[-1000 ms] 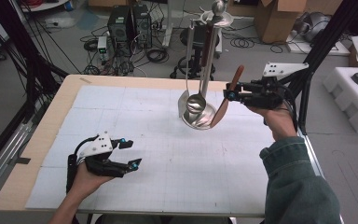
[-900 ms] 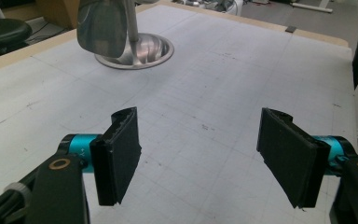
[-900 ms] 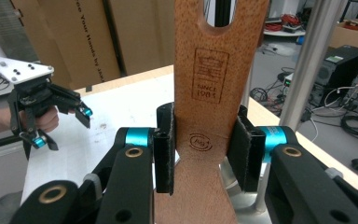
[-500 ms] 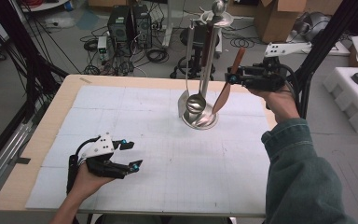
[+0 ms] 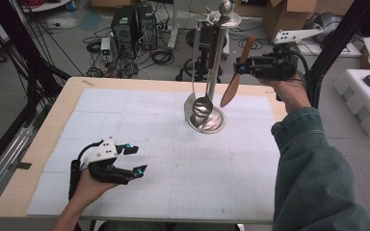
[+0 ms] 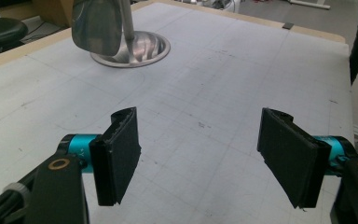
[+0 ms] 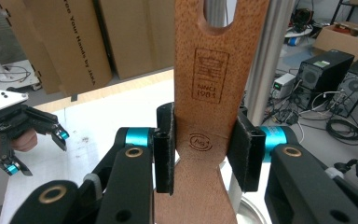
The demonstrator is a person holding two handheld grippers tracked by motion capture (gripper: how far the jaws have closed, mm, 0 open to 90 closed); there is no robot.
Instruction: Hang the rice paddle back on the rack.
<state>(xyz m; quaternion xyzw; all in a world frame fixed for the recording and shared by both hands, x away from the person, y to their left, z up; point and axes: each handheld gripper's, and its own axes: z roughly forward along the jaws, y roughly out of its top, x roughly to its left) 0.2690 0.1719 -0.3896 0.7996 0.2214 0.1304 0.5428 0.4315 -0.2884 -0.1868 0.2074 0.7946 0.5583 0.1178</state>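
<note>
- Wooden spatula (image 5: 234, 77) is hanging in the air beside the utensil stand (image 5: 215, 67), blade pointing down toward the stand's round base (image 5: 207, 120), handle end up near the top ring.
- Right gripper (image 5: 242, 67) is pinching the spatula by its handle; in the right gripper view both pads are pressing flat against the wood just below the branded stamp, with the hanging hole (image 7: 220, 10) above them and unhooked.
- Judged progress: the spatula is lifted and brought to the stand, but the hole is not yet sitting on a hook; hanging and release are remaining.
- Metal ladle (image 5: 202, 103) and a flat steel turner (image 5: 191, 91) are already hanging on the stand.
- Left gripper (image 5: 134, 159) is resting low over the bench (image 5: 125, 120), well apart from the stand, jaws spread wide and holding nothing.
</note>
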